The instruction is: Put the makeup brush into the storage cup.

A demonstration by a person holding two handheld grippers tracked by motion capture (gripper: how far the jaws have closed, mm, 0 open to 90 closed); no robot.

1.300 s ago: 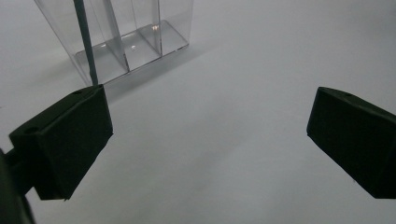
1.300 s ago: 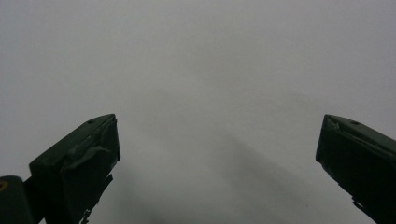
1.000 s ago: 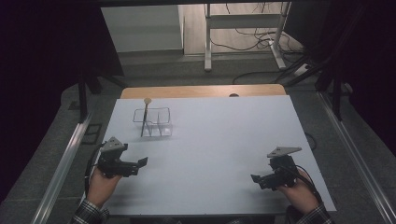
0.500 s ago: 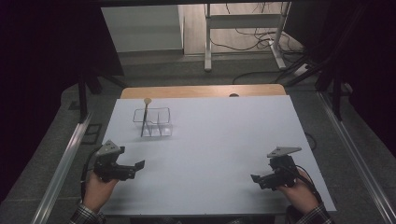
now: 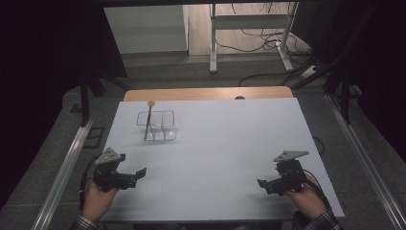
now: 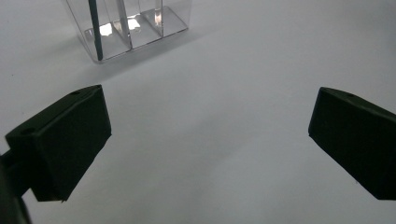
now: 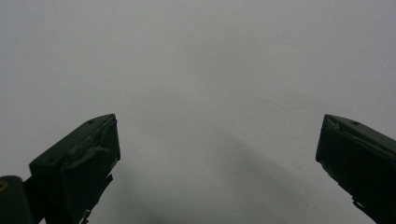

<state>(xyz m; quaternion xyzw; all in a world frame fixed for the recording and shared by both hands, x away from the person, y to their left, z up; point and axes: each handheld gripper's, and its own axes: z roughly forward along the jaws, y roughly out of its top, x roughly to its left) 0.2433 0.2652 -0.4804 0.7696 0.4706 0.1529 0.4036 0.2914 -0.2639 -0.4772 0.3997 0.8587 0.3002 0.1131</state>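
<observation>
A clear plastic organizer (image 5: pixel 156 126) with dividers stands on the white table (image 5: pixel 220 139) at the back left. A thin dark stick with a pale round head (image 5: pixel 149 117) leans upright in its left compartment. My left gripper (image 5: pixel 135 175) is held in a hand near the front left edge, open and empty, pointing right. In the left gripper view, the organizer (image 6: pixel 133 25) and the stick (image 6: pixel 94 23) lie ahead of the wide-apart jaws of the left gripper (image 6: pixel 210 107). My right gripper (image 5: pixel 265 186) is at the front right, open over bare table; the right gripper (image 7: pixel 217 126) holds nothing.
A wooden strip (image 5: pixel 208 93) runs along the table's far edge. Metal rails (image 5: pixel 64 165) flank the table on both sides. Beyond it are a white desk frame (image 5: pixel 249 28) and cables on the floor.
My left gripper has drawn back toward the near edge and slightly left. The right gripper, organizer and stick have stayed put.
</observation>
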